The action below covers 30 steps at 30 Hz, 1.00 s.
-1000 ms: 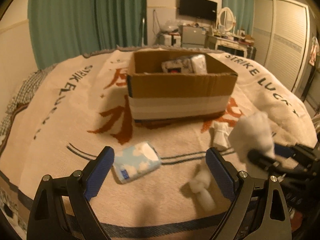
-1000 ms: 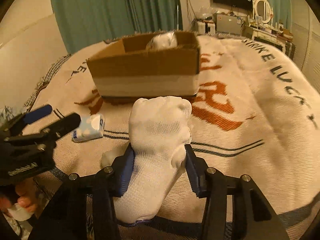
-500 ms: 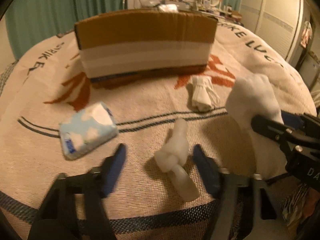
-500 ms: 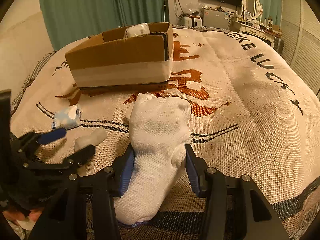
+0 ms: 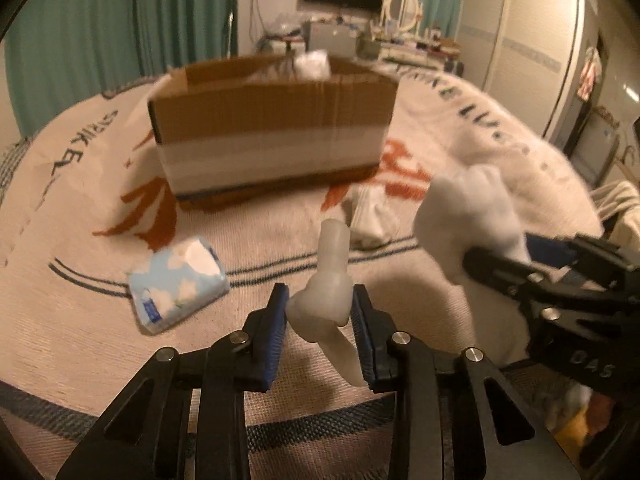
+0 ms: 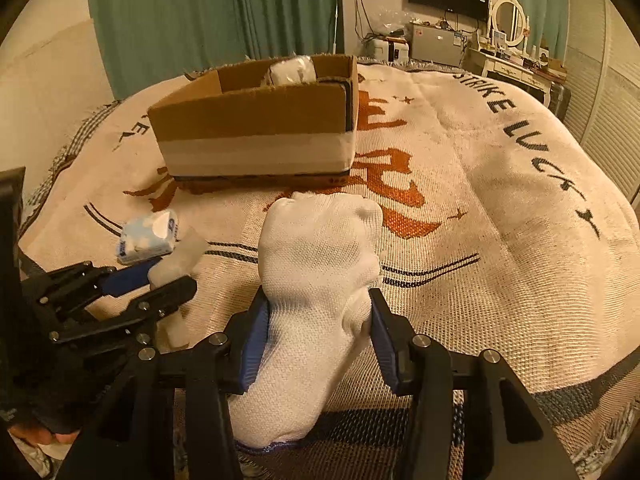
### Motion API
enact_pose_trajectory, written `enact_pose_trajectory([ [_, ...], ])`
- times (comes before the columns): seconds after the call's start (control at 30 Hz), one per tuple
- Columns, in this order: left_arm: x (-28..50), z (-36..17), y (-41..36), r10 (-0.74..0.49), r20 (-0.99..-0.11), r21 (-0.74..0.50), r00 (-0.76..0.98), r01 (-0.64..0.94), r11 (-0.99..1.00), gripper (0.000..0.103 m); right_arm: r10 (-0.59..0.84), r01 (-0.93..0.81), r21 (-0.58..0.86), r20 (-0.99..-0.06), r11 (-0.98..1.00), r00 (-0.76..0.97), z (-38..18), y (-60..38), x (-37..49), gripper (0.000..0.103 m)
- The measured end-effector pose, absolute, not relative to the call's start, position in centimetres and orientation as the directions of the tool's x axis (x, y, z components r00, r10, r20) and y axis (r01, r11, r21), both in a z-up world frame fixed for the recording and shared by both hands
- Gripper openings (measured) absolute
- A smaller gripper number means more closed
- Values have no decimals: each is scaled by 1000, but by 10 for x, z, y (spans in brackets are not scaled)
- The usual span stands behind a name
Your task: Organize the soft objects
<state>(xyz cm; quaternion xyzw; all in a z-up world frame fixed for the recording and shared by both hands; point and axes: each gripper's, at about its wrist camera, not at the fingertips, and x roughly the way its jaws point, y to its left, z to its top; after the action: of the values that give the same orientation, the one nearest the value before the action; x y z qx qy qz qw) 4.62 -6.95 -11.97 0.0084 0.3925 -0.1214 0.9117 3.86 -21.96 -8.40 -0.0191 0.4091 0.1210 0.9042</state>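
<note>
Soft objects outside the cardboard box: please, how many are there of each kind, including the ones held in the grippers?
White socks: 2, one held in the right gripper, one rolled on the blanket.
Translucent squishy toy: 1, held in the left gripper.
Blue tissue pack: 1, on the blanket.
Total: 4.

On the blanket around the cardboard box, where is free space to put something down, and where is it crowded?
Free: the wide stretch of blanket right of the cardboard box, toward the black lettering. Crowded: the strip in front of the box, with the tissue pack, a folded white sock, the left gripper shut on a pale knotted piece, and the right gripper holding a white sock.
</note>
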Motion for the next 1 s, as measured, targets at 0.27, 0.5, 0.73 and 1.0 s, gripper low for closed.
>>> enact_pose_trajectory([
  [0.27,31,-77,-71,-197,-684,-32,703,240,970,31,220,-253,54,-686,966,693,-44,-218,23,47],
  [0.5,43,-35,-62,-192,-616,-10,764,236,972,31,255,-296,30,-598,955,760,10,-213,34,47],
  [0.73,97,4,-48,-206,-577,-42,791,223,974,31,311,-345,39,-538,938,783,53,-197,87,47],
  [1.0,182,-3,-32,-134,-591,-13,796,156,988,31,367,-386,94,-573,918,733,43,-172,177,47],
])
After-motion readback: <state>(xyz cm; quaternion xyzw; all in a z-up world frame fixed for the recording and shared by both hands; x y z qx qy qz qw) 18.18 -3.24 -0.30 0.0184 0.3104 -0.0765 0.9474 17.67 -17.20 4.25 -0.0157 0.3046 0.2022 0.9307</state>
